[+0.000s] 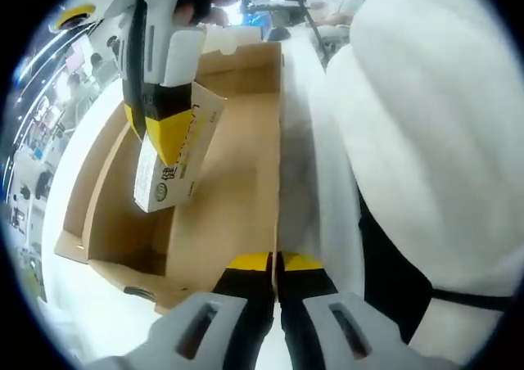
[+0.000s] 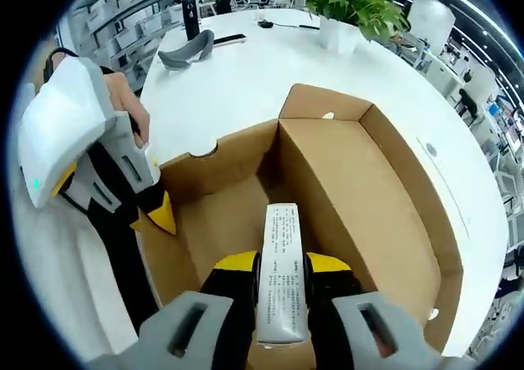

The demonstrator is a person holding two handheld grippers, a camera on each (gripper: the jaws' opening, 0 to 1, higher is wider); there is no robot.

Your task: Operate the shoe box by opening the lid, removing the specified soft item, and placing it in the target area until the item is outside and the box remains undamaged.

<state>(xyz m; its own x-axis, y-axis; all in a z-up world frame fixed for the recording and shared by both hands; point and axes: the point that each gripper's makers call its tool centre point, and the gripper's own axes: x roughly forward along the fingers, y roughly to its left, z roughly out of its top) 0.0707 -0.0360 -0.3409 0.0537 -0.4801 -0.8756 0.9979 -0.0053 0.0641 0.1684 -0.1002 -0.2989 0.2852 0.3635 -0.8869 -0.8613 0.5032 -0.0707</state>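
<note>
An open brown cardboard shoe box (image 1: 233, 182) lies on a white table. My left gripper (image 1: 276, 262) is shut on the thin edge of the box's side wall. From the upper left my right gripper (image 1: 155, 128) reaches in, holding a pale printed pack (image 1: 168, 178) over the box's inside. In the right gripper view the same pack (image 2: 282, 231) stands between the jaws of my right gripper (image 2: 282, 268), above the box floor (image 2: 221, 223). My left gripper (image 2: 155, 210) shows at the left, clamped on the box wall (image 2: 205, 169).
The white table (image 2: 246, 83) stretches beyond the box. On it stand a potted plant (image 2: 348, 6), a grey curved object (image 2: 187, 52) and a dark flat item (image 2: 229, 38). A person's white sleeve (image 1: 426, 116) fills the right of the left gripper view.
</note>
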